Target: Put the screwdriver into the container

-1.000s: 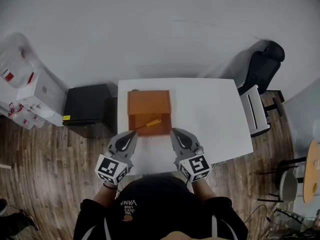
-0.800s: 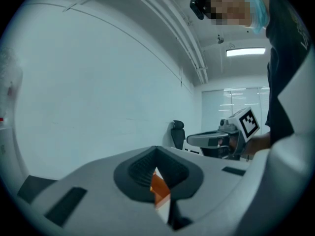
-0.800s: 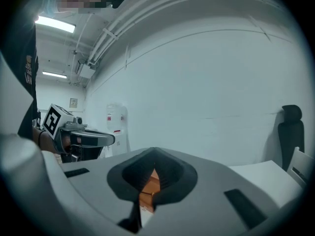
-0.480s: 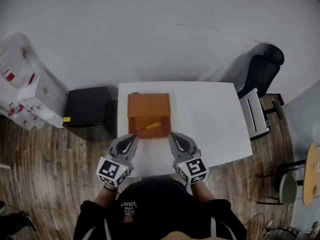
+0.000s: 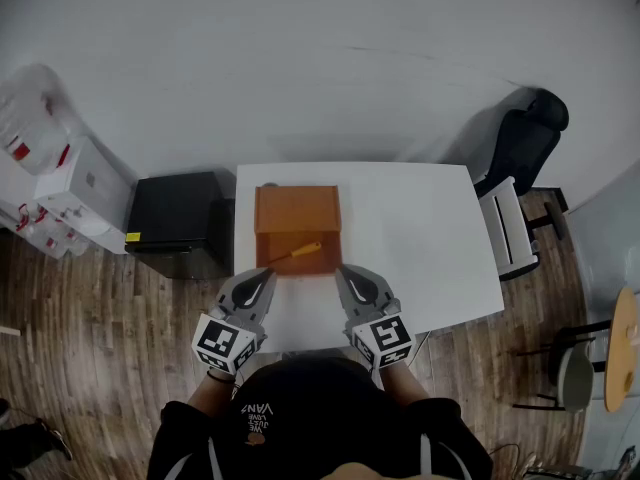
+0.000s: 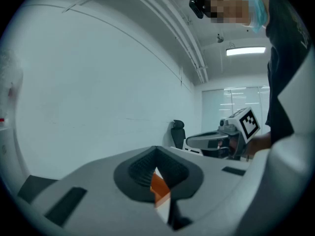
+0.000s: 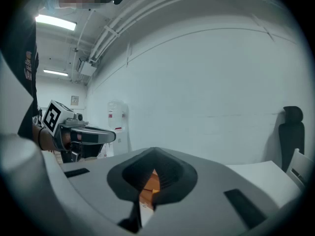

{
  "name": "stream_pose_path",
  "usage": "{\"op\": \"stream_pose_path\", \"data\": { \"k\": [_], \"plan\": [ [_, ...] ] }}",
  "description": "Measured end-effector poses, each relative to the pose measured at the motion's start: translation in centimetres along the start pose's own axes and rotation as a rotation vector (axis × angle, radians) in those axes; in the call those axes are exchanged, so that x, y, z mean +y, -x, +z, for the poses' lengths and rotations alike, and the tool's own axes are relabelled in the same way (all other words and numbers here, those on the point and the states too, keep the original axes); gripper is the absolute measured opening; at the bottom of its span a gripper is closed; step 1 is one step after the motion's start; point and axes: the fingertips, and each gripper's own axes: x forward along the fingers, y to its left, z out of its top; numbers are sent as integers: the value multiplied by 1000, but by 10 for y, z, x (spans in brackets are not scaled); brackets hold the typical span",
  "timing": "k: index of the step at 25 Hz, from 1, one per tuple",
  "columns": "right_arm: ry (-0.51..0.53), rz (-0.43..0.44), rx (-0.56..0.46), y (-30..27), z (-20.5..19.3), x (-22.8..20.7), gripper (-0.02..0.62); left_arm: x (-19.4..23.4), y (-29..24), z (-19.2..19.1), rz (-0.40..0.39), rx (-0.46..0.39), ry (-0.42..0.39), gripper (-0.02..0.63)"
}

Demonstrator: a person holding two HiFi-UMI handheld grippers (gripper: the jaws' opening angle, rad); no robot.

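From the head view I count one white table point(image 5: 420, 228), one orange-brown container point(image 5: 297, 208) and one screwdriver point(image 5: 300, 251), plus two tongs. The container sits by the table's left edge, nearer the back-left corner than the near edge. The screwdriver lies slantwise across the container's near half, with its orange handle to the right and its thin shaft running toward the near-left. From this height it looks to be inside, though it may only rest on the rim. The left gripper point(image 5: 268, 272) and the right gripper point(image 5: 343, 270) reach in over the table's near edge, tips just beside the container's near side. Each carries one marker cube, two in all, and the shaft's end comes just beside the left gripper's tip. Off the table's left edge stands one black cabinet point(image 5: 180, 218) with a small yellow label, and past it a stack of white cartons point(image 5: 70, 193) with red marks. One black chair point(image 5: 525, 143) stands beyond the back-right corner. The person's black shirt point(image 5: 300, 418) carries white print, upside down to the camera, reading VANS. In the left gripper view the tongs are pressed together with nothing pinched, and a sliver of orange shows past their tips. In the right gripper view the tongs are likewise pressed together and empty, with the orange container beyond them. One white wall unit point(image 7: 117, 119) there bears a red label too small to read.
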Motion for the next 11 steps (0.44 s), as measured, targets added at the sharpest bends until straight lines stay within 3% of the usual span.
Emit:
{"op": "stream_pose_path", "data": {
  "k": [11],
  "plan": [
    [4,-7,3,1,-3,0,11,-2,1,-2,-5,1,-3,15]
  ]
}}
